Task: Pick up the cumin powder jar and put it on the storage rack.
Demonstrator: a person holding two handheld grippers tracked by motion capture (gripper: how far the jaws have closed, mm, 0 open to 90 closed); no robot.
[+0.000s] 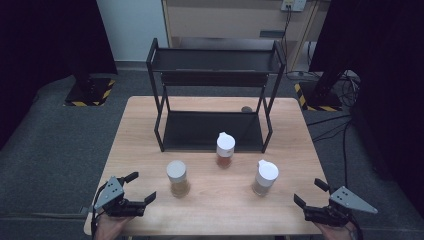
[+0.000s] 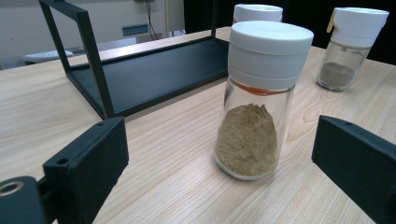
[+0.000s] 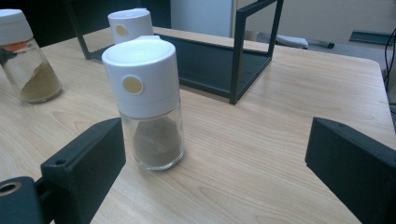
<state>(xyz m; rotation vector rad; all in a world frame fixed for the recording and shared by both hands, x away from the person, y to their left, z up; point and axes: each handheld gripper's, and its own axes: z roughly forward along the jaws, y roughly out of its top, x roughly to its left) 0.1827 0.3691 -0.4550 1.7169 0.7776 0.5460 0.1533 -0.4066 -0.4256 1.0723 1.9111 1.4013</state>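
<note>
Both grippers, left and right, rest with jaws apart and empty at the bench front edge, each facing an upright spice jar (left, right); an off-centre approach could topple these tall jars.

The clear glass spice jar with a plain white screw cap stands upright on the wood, just ahead of the left gripper's wide-apart jaws, nearer the right-hand jaw in that gripper's view, touching neither. It holds a slanted heap of tan powder. The clear glass spice jar with a white flip-top lid and a round yellow dot stands upright ahead of the right gripper's spread jaws, close beside the left-hand jaw, holding grey-brown powder.
</note>
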